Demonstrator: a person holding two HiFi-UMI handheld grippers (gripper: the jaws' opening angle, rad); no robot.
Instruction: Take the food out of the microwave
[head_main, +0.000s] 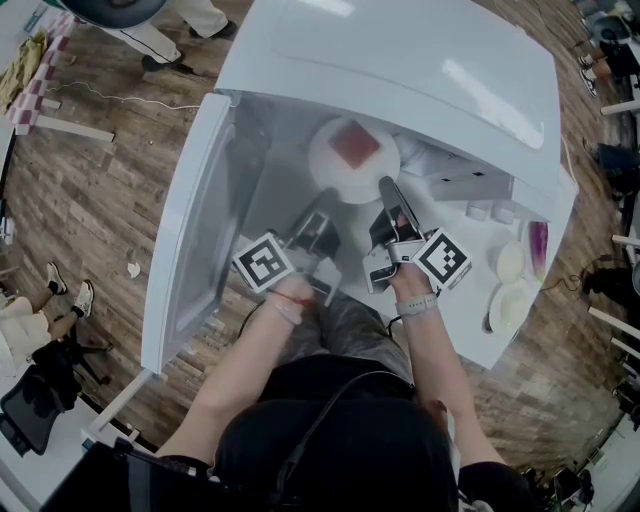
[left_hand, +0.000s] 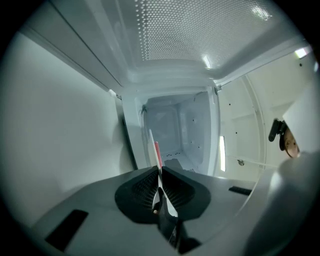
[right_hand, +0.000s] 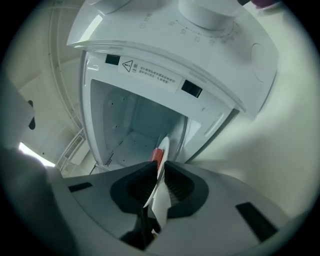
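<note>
A white plate (head_main: 352, 160) with a red piece of food (head_main: 354, 145) sits at the mouth of the white microwave (head_main: 400, 60). My left gripper (head_main: 322, 218) is shut on the plate's near left rim. My right gripper (head_main: 388, 195) is shut on its right rim. The left gripper view shows the plate (left_hand: 152, 142) edge-on between the pads of my left gripper (left_hand: 159, 172), the red food (left_hand: 157, 152) along it and the bare cavity (left_hand: 175, 130) behind. In the right gripper view the plate's rim (right_hand: 163, 147) and the food (right_hand: 157, 155) stand between the pads of my right gripper (right_hand: 160, 172).
The microwave door (head_main: 190, 230) stands swung open at the left, next to my left arm. Round white knobs (head_main: 510, 262) and a purple patch (head_main: 538, 245) are on the control panel at the right. A dial (right_hand: 205, 15) shows above the opening. Wooden floor lies around.
</note>
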